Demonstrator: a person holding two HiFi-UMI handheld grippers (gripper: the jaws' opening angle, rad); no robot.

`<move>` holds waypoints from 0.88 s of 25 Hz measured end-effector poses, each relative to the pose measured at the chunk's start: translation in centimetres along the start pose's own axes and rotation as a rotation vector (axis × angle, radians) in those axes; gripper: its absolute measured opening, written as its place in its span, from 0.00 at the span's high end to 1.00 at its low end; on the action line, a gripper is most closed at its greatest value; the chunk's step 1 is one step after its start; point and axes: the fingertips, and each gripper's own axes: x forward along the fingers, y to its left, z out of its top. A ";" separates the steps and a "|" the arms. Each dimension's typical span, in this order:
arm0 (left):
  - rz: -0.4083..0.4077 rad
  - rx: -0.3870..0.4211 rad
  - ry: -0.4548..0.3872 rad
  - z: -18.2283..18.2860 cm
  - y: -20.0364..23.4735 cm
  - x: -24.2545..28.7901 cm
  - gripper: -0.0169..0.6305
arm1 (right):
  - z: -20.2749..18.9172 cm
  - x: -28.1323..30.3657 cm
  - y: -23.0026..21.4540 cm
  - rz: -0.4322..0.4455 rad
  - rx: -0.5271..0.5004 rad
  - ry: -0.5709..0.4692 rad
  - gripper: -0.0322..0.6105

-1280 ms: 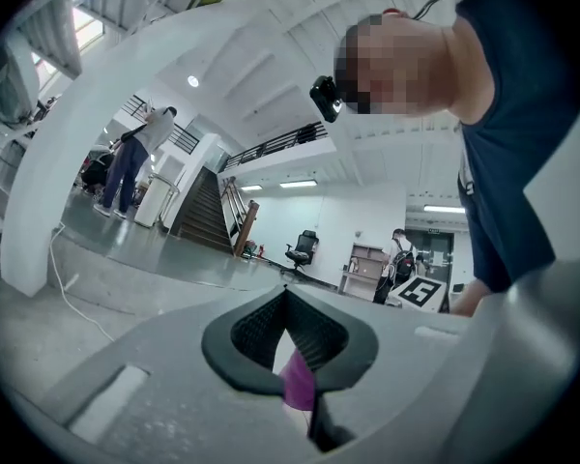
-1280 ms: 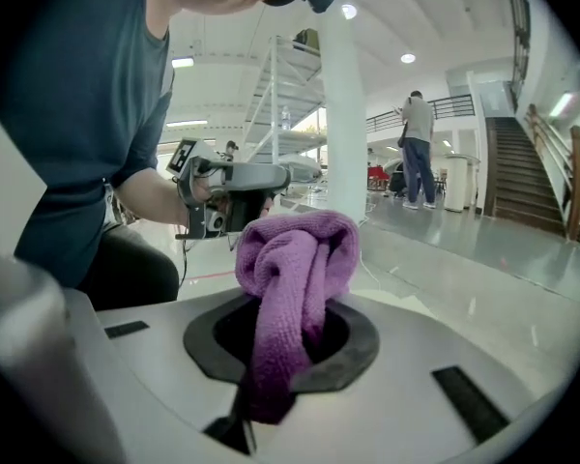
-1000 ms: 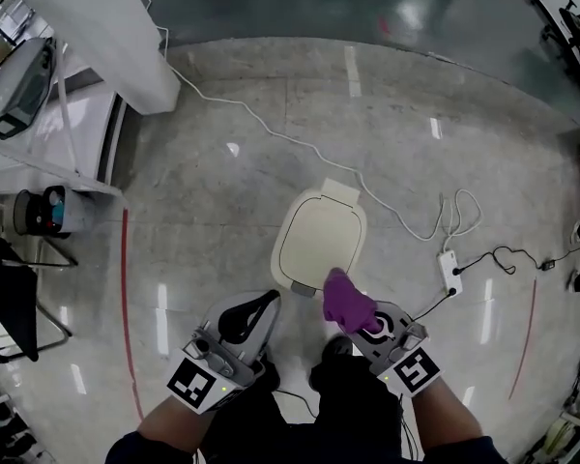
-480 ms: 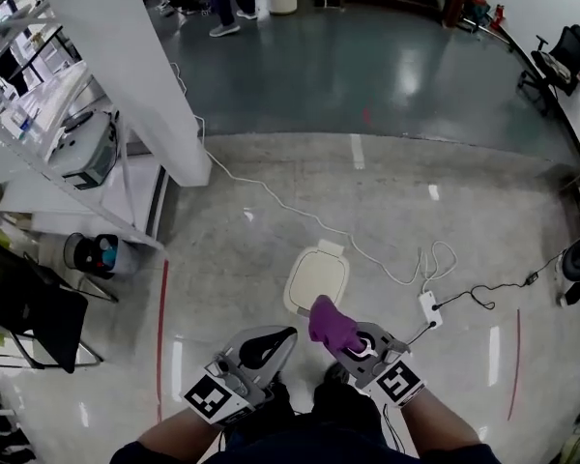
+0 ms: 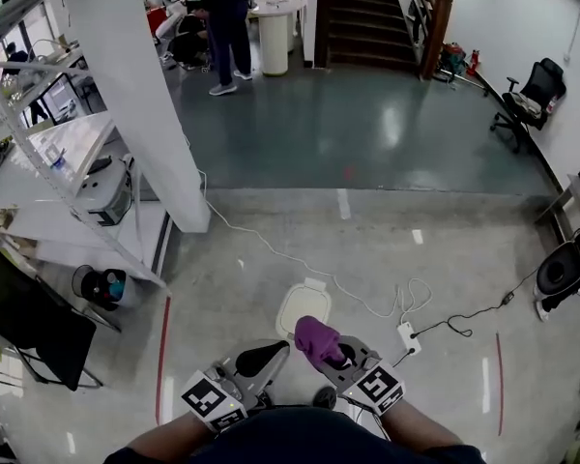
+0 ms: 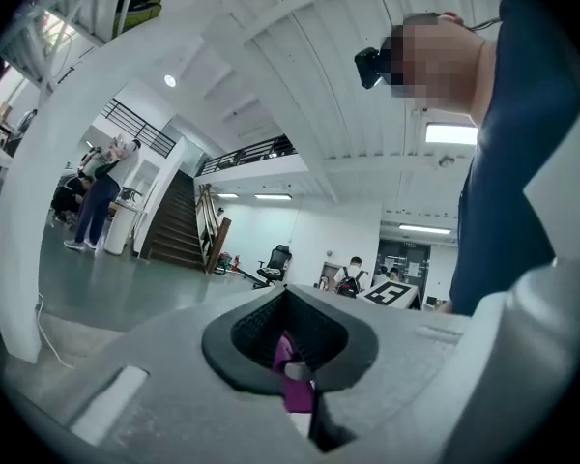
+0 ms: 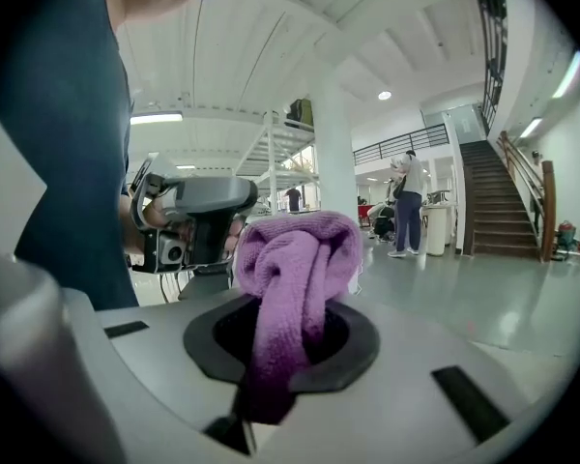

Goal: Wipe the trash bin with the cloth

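The right tongs (image 5: 340,354) are pinching a purple cloth (image 5: 315,337). It stands up from between the jaws as a bunched wad, with a narrower tail caught in the slit. The left tongs (image 5: 262,357) are pressed together. A sliver of purple shows low in their gap, and I cannot tell whether it is held there or lies beyond.

The cream trash bin (image 5: 303,309) sits on the floor just ahead of the person, lid shut, with both tongs raised well above it.

The main risk looks to be the cloth working loose. Only its tail is clamped, so dragging the wad across the lid could tug it free.

The bin may also skid on the glossy floor if nothing steadies it. The white cable (image 5: 353,295) and power strip (image 5: 405,337) just beside it could snag a foot.
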 end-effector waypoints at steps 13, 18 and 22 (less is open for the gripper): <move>-0.044 0.047 -0.010 0.6 -2.7 -1.3 0.98 | 2.2 -1.8 1.0 -0.053 0.078 -0.078 0.84; -0.044 0.043 -0.004 0.6 -2.9 -1.7 0.98 | 3.0 -1.3 1.5 -0.048 0.072 -0.101 0.84; -0.045 0.044 -0.004 0.4 -3.1 -1.9 0.98 | 3.2 -1.0 2.0 -0.034 0.069 -0.100 0.84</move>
